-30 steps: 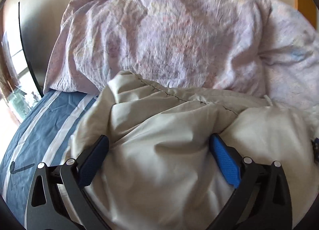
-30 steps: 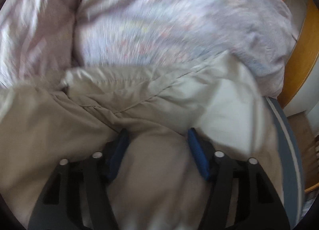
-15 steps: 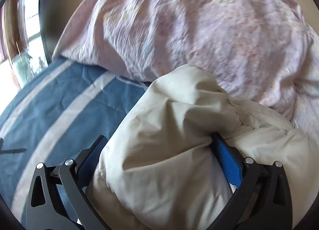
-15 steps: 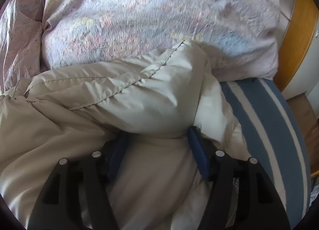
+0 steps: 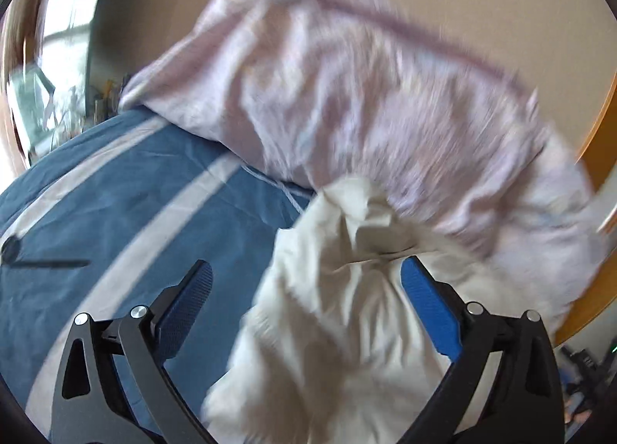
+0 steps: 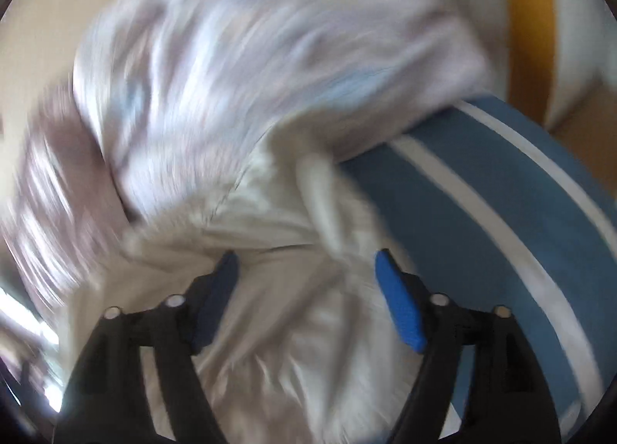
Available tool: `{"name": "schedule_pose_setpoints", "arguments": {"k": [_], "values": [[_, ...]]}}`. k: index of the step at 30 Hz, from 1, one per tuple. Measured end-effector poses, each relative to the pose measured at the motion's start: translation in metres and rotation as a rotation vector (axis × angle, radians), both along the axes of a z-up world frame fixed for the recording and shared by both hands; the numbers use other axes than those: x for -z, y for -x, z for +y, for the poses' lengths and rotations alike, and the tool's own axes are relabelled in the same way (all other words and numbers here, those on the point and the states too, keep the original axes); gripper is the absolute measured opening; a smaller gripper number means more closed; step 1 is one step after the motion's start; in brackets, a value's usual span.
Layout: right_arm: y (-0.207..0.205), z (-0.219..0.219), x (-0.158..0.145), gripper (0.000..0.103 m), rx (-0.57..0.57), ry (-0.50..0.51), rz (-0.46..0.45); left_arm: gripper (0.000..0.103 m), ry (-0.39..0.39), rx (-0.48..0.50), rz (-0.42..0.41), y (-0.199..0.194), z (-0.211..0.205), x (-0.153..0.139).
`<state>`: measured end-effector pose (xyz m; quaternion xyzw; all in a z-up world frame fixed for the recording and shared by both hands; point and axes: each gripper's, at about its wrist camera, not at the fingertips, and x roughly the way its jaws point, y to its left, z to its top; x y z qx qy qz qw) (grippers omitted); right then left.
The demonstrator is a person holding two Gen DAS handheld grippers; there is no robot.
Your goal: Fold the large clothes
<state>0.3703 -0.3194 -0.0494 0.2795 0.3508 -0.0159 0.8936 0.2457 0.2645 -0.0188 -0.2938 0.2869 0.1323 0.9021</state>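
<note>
A cream-beige garment (image 5: 339, 309) is bunched on a blue bed with pale stripes. My left gripper (image 5: 306, 282) stands wide open, and the cloth lies against its right pad (image 5: 432, 309) while the left pad (image 5: 189, 297) is over bare bedding. The same garment (image 6: 293, 328) fills the gap of my right gripper (image 6: 306, 270), whose blue pads stand apart with cloth bunched between them. Both views are motion-blurred.
Pale pink-lilac pillows (image 5: 366, 89) lie just behind the garment and also show in the right wrist view (image 6: 250, 58). The blue striped bed cover (image 5: 115, 205) extends left, and right in the right wrist view (image 6: 482, 193). A wooden bed frame (image 5: 601, 128) runs at the right.
Both grippers have swung with the garment, which has drawn into a narrower bunch. More blue bedding shows on the left of the left view and on the right of the right view.
</note>
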Motion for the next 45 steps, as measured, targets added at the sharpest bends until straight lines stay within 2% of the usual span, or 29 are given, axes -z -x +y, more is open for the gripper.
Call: {"name": "schedule_pose_setpoints", "arguments": {"k": [3,6,9,10,13,17,23,26,33,36,45], "values": [[0.028,-0.031,0.010,0.075,0.028,-0.161,0.035,0.100,0.114,0.003,-0.025,0.033,0.013,0.000],[0.046,-0.041,0.033,0.075,0.041,-0.326,0.107,0.100,0.296,0.030,-0.008,0.054,0.023,0.021],[0.055,-0.032,0.050,0.075,0.022,-0.402,0.160,0.100,0.429,0.041,0.008,0.064,0.021,0.044],[0.059,-0.027,0.054,0.075,0.015,-0.413,0.172,0.100,0.447,0.042,0.012,0.067,0.015,0.046],[0.061,-0.017,0.061,0.075,0.009,-0.428,0.187,0.100,0.460,0.050,0.018,0.070,0.003,0.052],[0.056,-0.009,0.081,0.074,0.024,-0.516,0.223,0.100,0.510,0.044,0.016,0.070,-0.010,0.062],[0.051,-0.001,0.096,0.071,0.039,-0.554,0.224,0.100,0.583,0.023,0.033,0.062,-0.024,0.080],[0.050,0.000,0.100,0.069,0.042,-0.573,0.210,0.100,0.599,0.000,0.026,0.060,-0.026,0.086],[0.048,-0.002,0.105,0.065,0.029,-0.619,0.153,0.087,0.642,-0.039,-0.007,0.051,-0.022,0.098],[0.049,-0.005,0.108,0.063,0.010,-0.646,0.112,0.086,0.653,-0.052,-0.034,0.048,-0.022,0.100],[0.043,0.008,0.102,0.063,0.005,-0.556,0.076,0.084,0.612,-0.085,-0.057,0.044,-0.028,0.096]]}}
